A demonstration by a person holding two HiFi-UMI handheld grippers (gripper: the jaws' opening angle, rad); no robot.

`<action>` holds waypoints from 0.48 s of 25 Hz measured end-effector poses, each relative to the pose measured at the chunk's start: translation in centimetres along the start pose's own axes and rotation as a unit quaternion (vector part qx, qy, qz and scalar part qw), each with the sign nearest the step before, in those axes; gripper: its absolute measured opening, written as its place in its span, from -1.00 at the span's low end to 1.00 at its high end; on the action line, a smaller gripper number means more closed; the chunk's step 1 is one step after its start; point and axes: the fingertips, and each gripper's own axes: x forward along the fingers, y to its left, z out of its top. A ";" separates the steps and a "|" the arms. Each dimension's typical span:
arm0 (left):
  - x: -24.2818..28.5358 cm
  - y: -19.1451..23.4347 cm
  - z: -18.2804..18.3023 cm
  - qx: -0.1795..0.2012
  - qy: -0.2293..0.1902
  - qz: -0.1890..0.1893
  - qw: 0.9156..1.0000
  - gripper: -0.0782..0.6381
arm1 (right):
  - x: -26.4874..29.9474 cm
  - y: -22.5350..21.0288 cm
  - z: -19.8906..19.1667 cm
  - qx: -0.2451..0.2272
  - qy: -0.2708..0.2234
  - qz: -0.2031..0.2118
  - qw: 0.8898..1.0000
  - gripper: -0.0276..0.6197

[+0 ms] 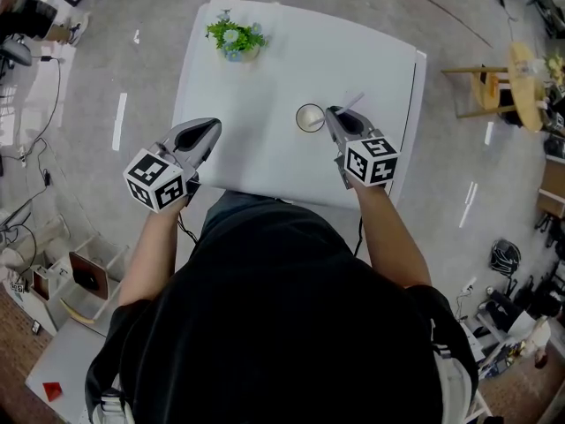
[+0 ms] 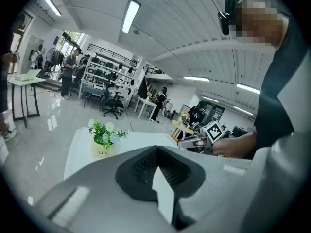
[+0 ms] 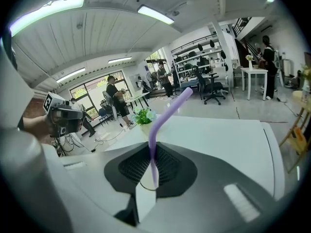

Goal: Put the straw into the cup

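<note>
We judge this the carrying step: our right tongs [image 1: 334,116] clamp the purple straw [image 1: 352,104] just right of the cup [image 1: 310,117]; our left tongs [image 1: 208,132], closed on nothing, hang well left of it. Next we must centre the straw's lower end over the cup's mouth

Worktop [image 1: 265,162]: was white, smooth and a little shiny.
Straw [image 3: 152,149]: was purple plastic, smooth, with a soft shine.
Cup [image 1: 310,117]: was pale with a thin rim; what it was made of could not be told.
Left gripper [image 1: 210,129]: was grey plastic, smooth and dull.
Right gripper [image 1: 333,113]: was the same dull grey plastic.
Pads [image 2: 146,165]: were black and rough, with tiny ridges.
Marker cube [image 1: 157,180]: had flat, dull black and white squares.
Shirt [image 1: 282,325]: was black cloth, soft and dull.
Floor [image 1: 154,78]: was grey, hard and shiny.
Flower pot [image 2: 103,150]: was cream and smooth.
Side table [image 1: 523,76]: was pale wood, smooth.
</note>
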 end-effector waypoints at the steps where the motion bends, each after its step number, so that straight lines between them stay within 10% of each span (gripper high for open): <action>1: 0.1 0.0 0.0 -0.001 0.001 0.000 1.000 -0.78 | 0.1 -0.1 -0.2 0.001 0.002 0.000 1.000 -0.74; 12: 1.3 0.3 -0.5 -0.011 0.011 -0.007 1.000 -0.78 | 1.5 -0.8 -1.5 0.003 0.023 0.001 1.000 -0.74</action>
